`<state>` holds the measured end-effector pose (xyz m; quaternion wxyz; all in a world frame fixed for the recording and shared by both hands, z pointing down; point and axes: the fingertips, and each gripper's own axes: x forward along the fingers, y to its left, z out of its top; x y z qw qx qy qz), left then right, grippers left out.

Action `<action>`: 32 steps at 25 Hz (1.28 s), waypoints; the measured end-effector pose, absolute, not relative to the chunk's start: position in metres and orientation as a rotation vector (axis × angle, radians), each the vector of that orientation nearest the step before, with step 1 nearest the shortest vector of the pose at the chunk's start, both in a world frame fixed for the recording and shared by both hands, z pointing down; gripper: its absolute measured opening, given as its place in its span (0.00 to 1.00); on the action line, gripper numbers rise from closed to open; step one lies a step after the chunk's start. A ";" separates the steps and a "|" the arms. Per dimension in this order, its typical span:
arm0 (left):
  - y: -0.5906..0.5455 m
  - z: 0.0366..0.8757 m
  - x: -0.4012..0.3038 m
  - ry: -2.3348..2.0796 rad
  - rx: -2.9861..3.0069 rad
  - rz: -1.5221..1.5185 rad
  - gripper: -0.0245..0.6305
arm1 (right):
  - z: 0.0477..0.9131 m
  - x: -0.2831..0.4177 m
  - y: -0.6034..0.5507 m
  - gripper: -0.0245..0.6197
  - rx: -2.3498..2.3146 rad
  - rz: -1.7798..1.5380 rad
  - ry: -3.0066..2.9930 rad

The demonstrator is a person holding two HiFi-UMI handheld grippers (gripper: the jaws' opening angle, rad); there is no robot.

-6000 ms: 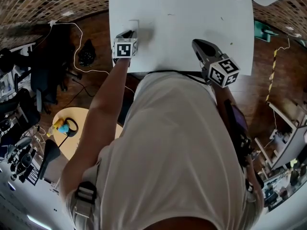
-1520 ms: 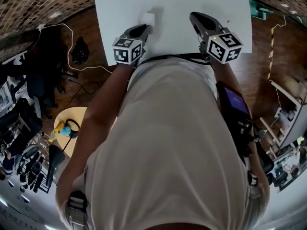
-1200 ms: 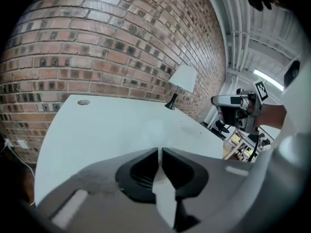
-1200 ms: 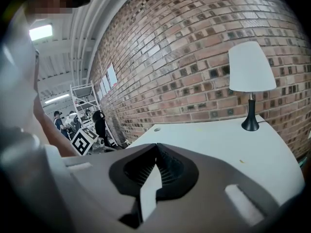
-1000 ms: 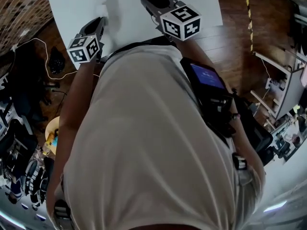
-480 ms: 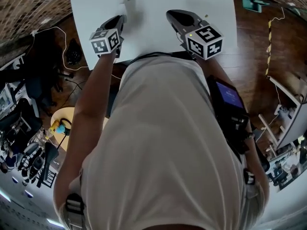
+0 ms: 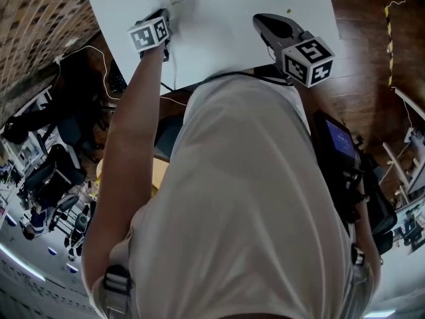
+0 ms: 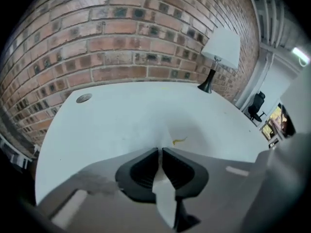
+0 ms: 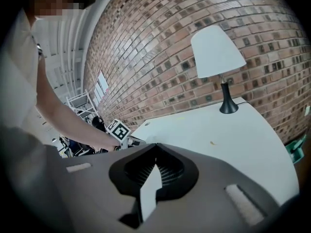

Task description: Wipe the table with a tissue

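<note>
The left gripper (image 8: 159, 152) has its jaws clamped on the tissue (image 7: 165, 2). Only a thin white strip shows between the ribbed pads, so the grip is on a pinched edge and most of the sheet lies beyond the tips. The tissue sits at the near left part of the white tabletop (image 7: 226, 18), not far from the edge, under and just ahead of the jaws. The gripper tilts well downward with the arm stretched out over the edge. That angle probably serves to press the loose part of the sheet flat on the surface rather than drag it by a corner.

A small yellow speck (image 8: 179, 141) lies on the tabletop ahead of the left jaws. It looks like the sort of mark the wipe is meant for, and the gripper faces roughly toward it.

The right gripper (image 9: 156, 152) has its jaws together with nothing between them. It hangs over the near right part of the tabletop, well apart from the tissue. I judge it is kept there to stay out of the wiping path. A lamp (image 9: 217, 50) stands at the far edge by the brick wall (image 8: 121, 38), clear of both grippers.
</note>
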<state>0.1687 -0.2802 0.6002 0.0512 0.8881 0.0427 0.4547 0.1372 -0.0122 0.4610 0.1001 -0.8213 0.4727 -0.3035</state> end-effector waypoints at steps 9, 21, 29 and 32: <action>-0.242 0.607 0.190 0.252 2.828 1.523 0.08 | 0.462 0.146 0.005 0.05 -2.437 -0.895 1.349; -0.141 0.607 0.182 0.552 2.632 1.549 0.08 | 0.462 0.150 0.013 0.05 -2.421 -0.888 1.376; -0.095 0.596 0.131 0.808 2.418 1.475 0.08 | 0.452 0.160 -0.005 0.05 -2.411 -0.859 1.425; -0.126 0.582 0.127 0.674 2.510 1.303 0.08 | 0.451 0.162 -0.014 0.05 -2.413 -0.858 1.433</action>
